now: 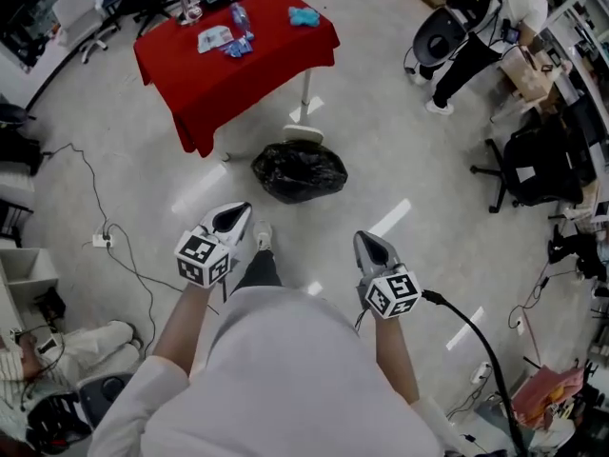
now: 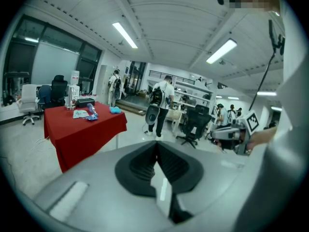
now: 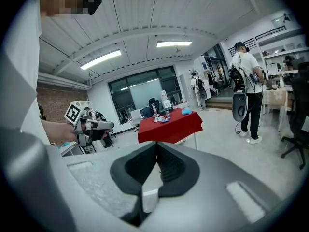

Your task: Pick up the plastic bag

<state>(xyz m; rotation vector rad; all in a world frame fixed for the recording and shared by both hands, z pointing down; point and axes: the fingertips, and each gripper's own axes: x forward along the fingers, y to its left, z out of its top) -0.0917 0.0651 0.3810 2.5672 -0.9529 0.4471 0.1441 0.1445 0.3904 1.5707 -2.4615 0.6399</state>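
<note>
Person's white top [image 1: 285, 379] fills the lower head view; just beyond it are the left tool [image 1: 231, 219] and the right tool [image 1: 373, 246], each with jaws pressed together on nothing. The black plastic bag [image 1: 300, 171] lies on the floor [image 1: 428, 160] ahead and between them, its long axis crosswise, beside the foot of the red-draped desk [image 1: 238, 74] — the left tool appears somewhat nearer. No brand or writing is legible — only square markers on the tools' cubes.
</note>
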